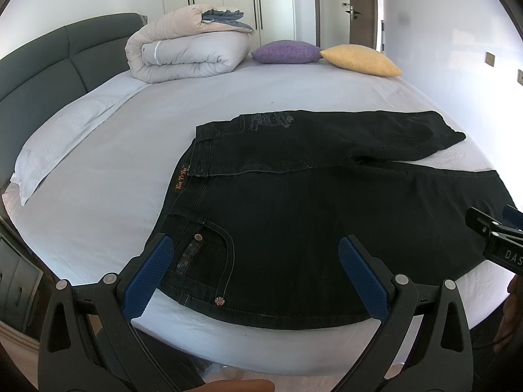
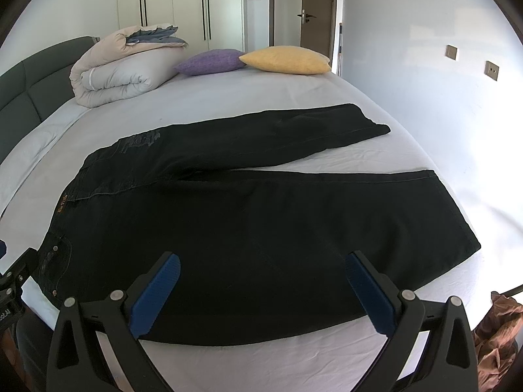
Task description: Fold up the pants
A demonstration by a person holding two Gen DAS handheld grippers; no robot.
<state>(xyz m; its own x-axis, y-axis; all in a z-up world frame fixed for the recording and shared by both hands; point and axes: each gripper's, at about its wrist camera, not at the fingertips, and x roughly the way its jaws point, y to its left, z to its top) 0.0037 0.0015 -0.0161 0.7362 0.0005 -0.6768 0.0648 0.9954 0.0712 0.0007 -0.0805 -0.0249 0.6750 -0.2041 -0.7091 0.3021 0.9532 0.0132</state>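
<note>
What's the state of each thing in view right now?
pants: spread flat on bed, legs apart, unfolded
left gripper: open, over waist pocket, holding nothing
right gripper: open, over near leg, holding nothing
duvet: folded, by headboard
door: shut

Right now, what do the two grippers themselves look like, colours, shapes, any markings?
Both look alike: the left gripper and right gripper have matte black angular frames with triangular cutouts and round silver bolt heads. Each finger carries a long blue ribbed pad. In the left wrist view the right gripper's black body shows white letters "DAS", cut off at the edge. No cables or sleeves visible.
</note>
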